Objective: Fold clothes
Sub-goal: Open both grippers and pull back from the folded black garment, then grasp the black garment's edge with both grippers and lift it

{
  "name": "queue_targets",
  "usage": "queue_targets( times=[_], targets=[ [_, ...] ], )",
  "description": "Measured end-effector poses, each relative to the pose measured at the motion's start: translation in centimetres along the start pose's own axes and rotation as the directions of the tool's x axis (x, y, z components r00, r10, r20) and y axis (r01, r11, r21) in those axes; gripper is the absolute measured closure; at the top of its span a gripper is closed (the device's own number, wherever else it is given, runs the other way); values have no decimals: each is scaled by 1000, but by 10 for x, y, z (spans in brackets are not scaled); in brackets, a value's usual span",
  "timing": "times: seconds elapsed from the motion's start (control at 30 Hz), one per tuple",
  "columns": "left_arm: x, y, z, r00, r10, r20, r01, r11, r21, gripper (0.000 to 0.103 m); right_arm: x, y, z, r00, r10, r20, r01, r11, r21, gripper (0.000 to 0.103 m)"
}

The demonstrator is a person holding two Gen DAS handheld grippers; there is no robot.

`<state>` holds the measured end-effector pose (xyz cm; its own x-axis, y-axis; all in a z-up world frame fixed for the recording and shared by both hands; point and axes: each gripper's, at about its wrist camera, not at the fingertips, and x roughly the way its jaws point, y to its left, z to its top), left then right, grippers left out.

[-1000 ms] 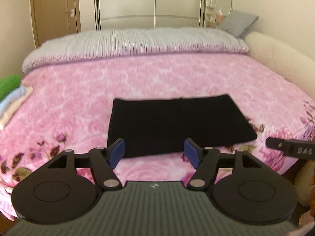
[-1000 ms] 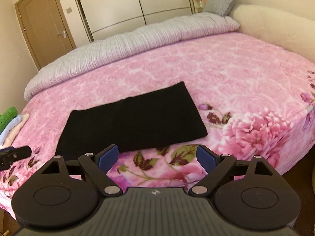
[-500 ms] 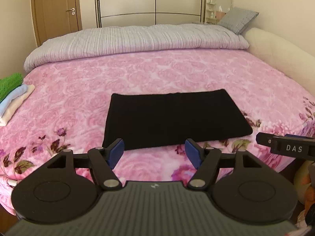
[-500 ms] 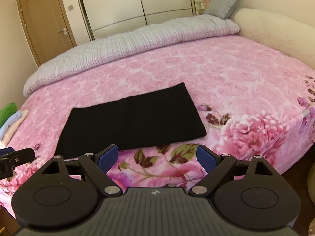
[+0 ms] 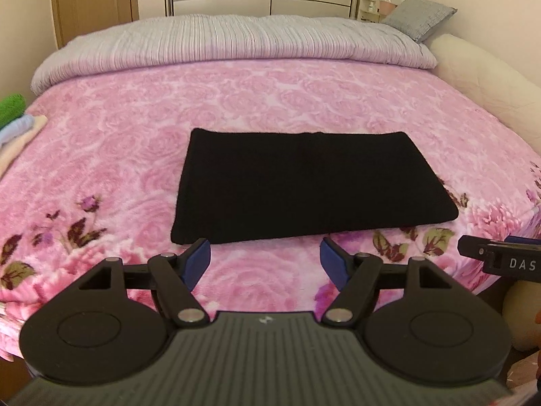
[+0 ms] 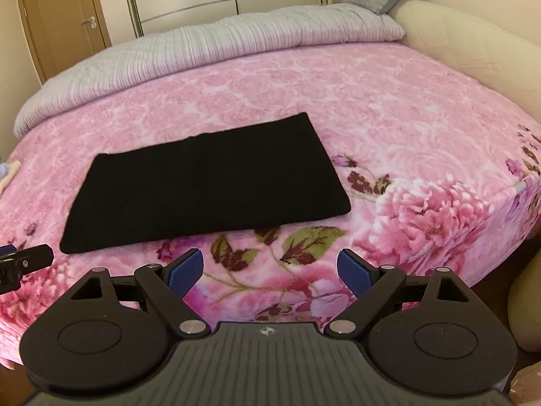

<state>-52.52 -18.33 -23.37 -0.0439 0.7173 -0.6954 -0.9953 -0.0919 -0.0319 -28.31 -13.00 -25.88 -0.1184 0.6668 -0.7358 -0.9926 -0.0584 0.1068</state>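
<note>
A black garment (image 5: pixel 304 186) lies folded into a flat rectangle on the pink floral bedspread (image 5: pixel 270 94); the right wrist view shows the same black garment (image 6: pixel 209 182). My left gripper (image 5: pixel 265 264) hovers open just short of its near edge, nothing between the blue pads. My right gripper (image 6: pixel 270 269) is open too, held off the garment's near right side over the flower print. The tip of the right gripper (image 5: pixel 500 257) shows at the right edge of the left wrist view, and the tip of the left gripper (image 6: pixel 23 262) at the left edge of the right wrist view.
A stack of folded clothes (image 5: pixel 15 118), green on top, sits at the bed's left edge. A grey striped duvet (image 5: pixel 236 40) lies rolled along the far side with a grey pillow (image 5: pixel 419 17). A cream padded bed frame (image 5: pixel 490 77) bounds the right. Wardrobe and door stand behind.
Both grippers have drawn back and risen slightly from the bed; the black garment now sits farther ahead of the fingers. Both stay open, and the garment has not moved.
</note>
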Motion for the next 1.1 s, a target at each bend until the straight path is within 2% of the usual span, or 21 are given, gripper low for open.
queue_targets(
  times=[0.37,0.5,0.57,0.63,0.73,0.8,0.83,0.87,0.93,1.1],
  targets=[
    [40,15,8,998,-4,-59,3,1000,-18,35,42,8,7,997,-23,-73,22,1000,-23,14],
    [51,21,7,998,-35,-47,34,999,-28,35,59,4,10,995,-16,-94,16,1000,1,14],
    [54,25,6,998,-64,-21,63,998,-29,36,66,-3,11,996,13,-87,-10,999,39,14],
    [58,25,7,996,-88,-2,88,996,-10,39,71,-14,12,994,89,-61,-81,990,117,14],
    [64,26,8,992,-125,27,125,992,19,43,82,-36,13,975,223,-18,-208,933,294,15],
    [69,26,9,988,-148,41,146,988,41,51,93,-52,11,955,297,11,-274,866,418,18],
    [74,24,11,987,-156,39,154,987,55,53,98,-60,9,945,325,25,-297,828,476,23],
    [79,21,13,986,-165,36,163,984,68,55,104,-66,7,939,343,35,-311,795,521,29],
    [89,16,17,983,-183,28,180,979,91,58,114,-76,4,930,363,54,-322,736,595,34],
    [118,2,24,976,-218,-2,217,968,124,59,141,-95,-1,928,367,60,-300,643,704,36]
  ],
)
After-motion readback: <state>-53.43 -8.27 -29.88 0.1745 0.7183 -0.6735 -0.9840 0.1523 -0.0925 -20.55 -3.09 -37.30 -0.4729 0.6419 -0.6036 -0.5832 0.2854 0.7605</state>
